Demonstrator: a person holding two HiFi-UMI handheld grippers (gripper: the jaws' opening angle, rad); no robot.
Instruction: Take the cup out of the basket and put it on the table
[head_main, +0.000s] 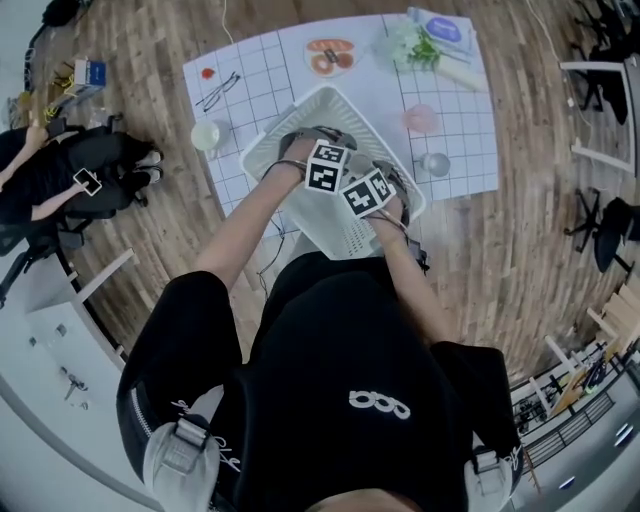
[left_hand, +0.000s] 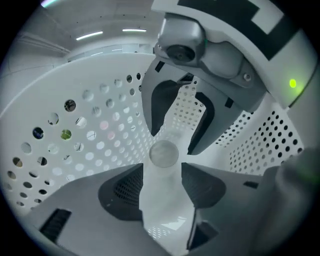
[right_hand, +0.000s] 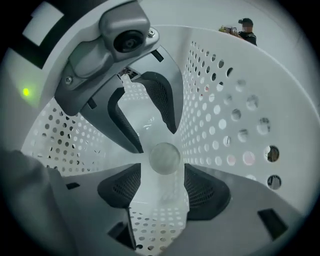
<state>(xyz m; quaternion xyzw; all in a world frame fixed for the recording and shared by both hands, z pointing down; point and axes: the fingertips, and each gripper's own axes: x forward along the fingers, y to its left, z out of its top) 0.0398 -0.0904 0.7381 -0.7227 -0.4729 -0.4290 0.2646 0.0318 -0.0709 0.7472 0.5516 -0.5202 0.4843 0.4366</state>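
Both grippers reach down into the white perforated basket (head_main: 262, 150), which sits on the gridded table (head_main: 250, 60). The left gripper (left_hand: 162, 177) has its jaws partly apart and clamps nothing. The right gripper (right_hand: 161, 185) stands the same way, also empty. The cup (left_hand: 164, 153) (only a pale, frosted round face shows) is inside the basket, just past both sets of tips, between the two facing grippers.
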